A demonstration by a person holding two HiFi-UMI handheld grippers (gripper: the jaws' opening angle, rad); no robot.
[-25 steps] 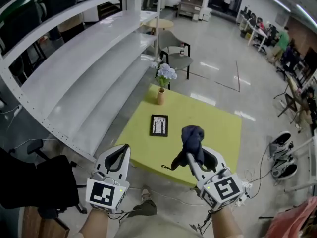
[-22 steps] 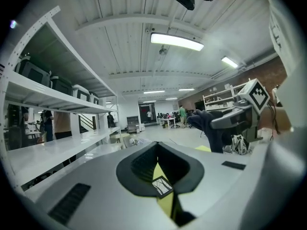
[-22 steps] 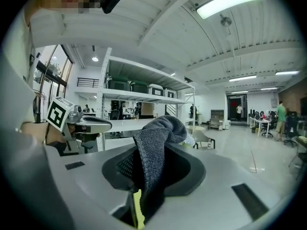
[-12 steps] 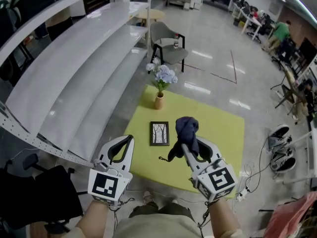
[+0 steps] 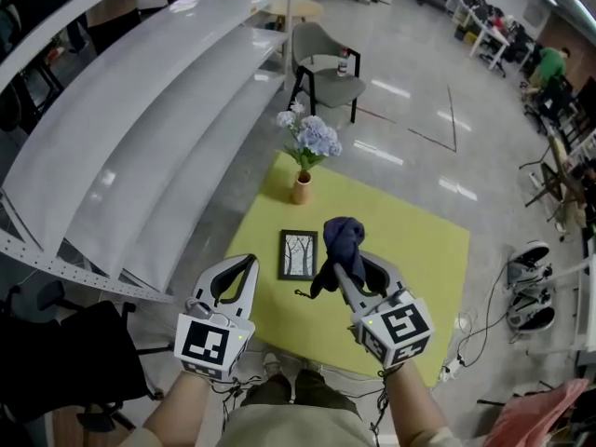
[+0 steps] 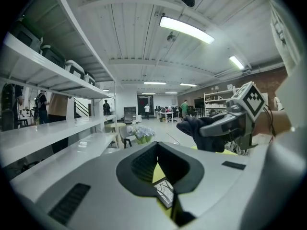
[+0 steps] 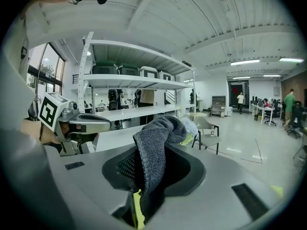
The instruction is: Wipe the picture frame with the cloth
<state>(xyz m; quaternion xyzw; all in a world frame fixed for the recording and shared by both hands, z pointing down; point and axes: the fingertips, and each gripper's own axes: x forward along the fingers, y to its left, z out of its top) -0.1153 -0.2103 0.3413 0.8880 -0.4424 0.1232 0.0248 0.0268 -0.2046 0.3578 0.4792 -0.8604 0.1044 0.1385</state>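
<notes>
**Cloth (image 5: 343,238) gripped, picture frame (image 5: 298,254) flat on the desk (image 5: 424,245)**

The right hand-held gripper (image 5: 345,270) is clamped on the dark cloth, which flops limp over its jaws. It looks soft and light. The left hand-held gripper (image 5: 250,263) has its jaws together, with nothing between them. The frame lies toward the desk's left edge, below both. It is probably light, stiff and glazed, so it may slide. Steady it by an outer edge.

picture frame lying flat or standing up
Lying flat: the picture frame rests face-up on the yellow-green table, its picture facing the head camera.
</notes>
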